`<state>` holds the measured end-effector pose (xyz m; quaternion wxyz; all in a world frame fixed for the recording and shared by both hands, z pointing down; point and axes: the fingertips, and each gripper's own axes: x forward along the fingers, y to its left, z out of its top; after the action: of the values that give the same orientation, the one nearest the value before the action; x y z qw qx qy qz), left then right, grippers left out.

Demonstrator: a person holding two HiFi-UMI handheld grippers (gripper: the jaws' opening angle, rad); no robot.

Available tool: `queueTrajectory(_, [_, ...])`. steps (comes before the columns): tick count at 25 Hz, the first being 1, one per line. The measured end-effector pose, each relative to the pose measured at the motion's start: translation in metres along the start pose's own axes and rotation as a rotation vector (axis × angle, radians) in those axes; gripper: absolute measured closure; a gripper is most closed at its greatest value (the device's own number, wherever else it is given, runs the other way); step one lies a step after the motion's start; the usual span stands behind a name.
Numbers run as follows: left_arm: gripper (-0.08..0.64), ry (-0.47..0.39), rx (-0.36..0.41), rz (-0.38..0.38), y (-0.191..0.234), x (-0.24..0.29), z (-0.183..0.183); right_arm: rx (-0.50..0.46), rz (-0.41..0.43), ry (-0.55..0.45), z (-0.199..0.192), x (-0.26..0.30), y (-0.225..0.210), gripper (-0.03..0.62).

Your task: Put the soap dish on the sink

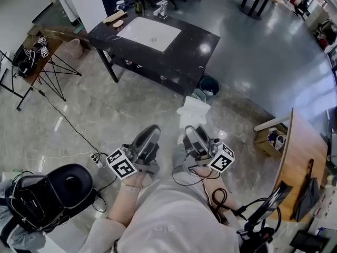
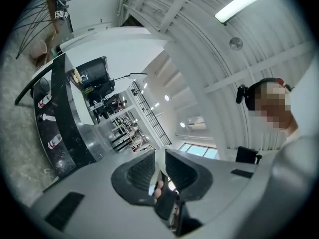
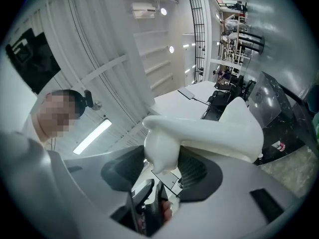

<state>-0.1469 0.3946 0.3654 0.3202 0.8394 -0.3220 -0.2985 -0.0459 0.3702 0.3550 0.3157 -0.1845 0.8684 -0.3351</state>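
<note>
The white soap dish point(image 1: 193, 111) sticks out forward from my right gripper point(image 1: 192, 134), held low in front of the person's body. In the right gripper view the dish point(image 3: 214, 133) fills the middle, and my right gripper point(image 3: 167, 158) is shut on its rounded foot. My left gripper point(image 1: 149, 137) hangs beside it; its pads point(image 2: 142, 171) stand almost together with nothing between them. The white sink basin point(image 1: 150, 33) is set in a black counter point(image 1: 196, 50) several steps ahead, at the top of the head view. That counter point(image 2: 65, 123) also shows at the left of the left gripper view.
A faucet point(image 1: 162, 7) and small wooden items point(image 1: 115, 18) stand at the counter's back edge. A dark bin point(image 1: 209, 84) sits on the floor by its near corner. A black seat point(image 1: 55, 193), a cable point(image 1: 68, 124), a folding stand point(image 1: 38, 54) and a wooden desk point(image 1: 301, 157) flank the floor.
</note>
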Motion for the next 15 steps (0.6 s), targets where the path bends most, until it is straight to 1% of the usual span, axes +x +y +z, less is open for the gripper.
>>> queueTrajectory(6, [0.511,0.007,-0.009,0.029,0.031,0.056,-0.007,0.014,-0.001,0.007,0.043,0.009,-0.046,0.37])
queueTrajectory(10, [0.511,0.0,-0.011,0.062,0.061,0.101,0.004,0.028,-0.003,0.012,0.081,0.027,-0.09,0.37])
queueTrajectory(15, [0.511,0.008,0.004,0.111,0.104,0.17,0.018,0.044,0.006,0.024,0.13,0.054,-0.15,0.37])
